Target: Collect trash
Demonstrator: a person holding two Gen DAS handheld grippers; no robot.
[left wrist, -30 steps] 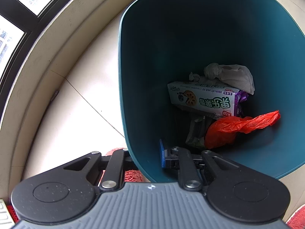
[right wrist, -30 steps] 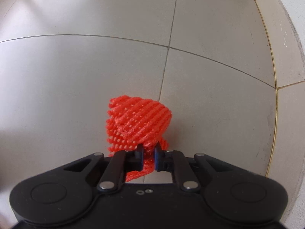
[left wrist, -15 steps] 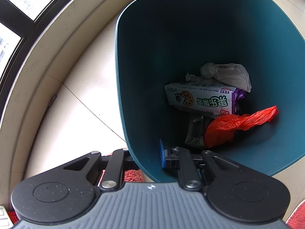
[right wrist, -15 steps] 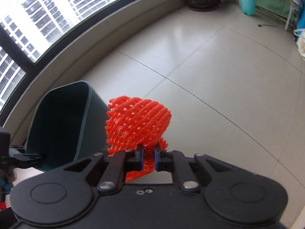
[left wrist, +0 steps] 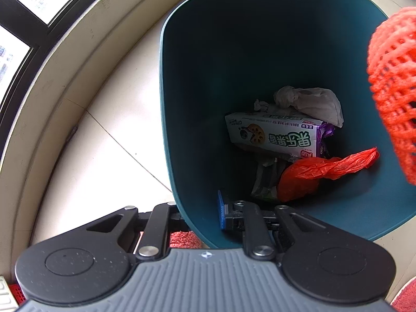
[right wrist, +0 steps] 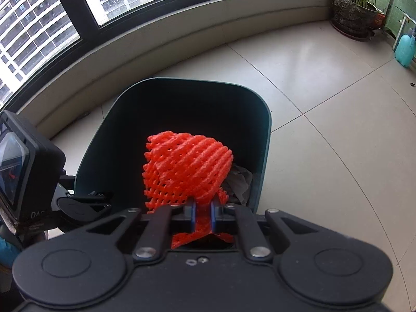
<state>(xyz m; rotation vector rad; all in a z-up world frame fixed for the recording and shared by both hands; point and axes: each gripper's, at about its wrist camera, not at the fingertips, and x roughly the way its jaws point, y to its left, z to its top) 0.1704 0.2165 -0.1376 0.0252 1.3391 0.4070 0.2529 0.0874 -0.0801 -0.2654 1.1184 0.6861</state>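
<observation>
My left gripper [left wrist: 200, 214] is shut on the near rim of a dark teal trash bin [left wrist: 208, 83], one finger inside and one outside the wall. Inside lie a white snack box [left wrist: 275, 135], crumpled white tissue [left wrist: 309, 101] and a red plastic bag [left wrist: 322, 169]. My right gripper [right wrist: 202, 214] is shut on a red foam net [right wrist: 186, 171] and holds it above the bin's [right wrist: 124, 135] opening. The net also shows in the left wrist view [left wrist: 395, 85] at the right edge, over the bin.
The bin stands on a beige tiled floor [right wrist: 325, 83] beside a curved window sill [right wrist: 156, 39]. A potted plant [right wrist: 352, 10] and a teal bottle [right wrist: 404, 49] stand far right. Red matting [left wrist: 184, 239] lies under the bin's near side. The left gripper's camera body [right wrist: 23, 171] is at left.
My right gripper swung from above bare floor toward the bin and now holds the foam net over its opening. The net has entered the left wrist view. The left gripper kept its grip on the rim.
</observation>
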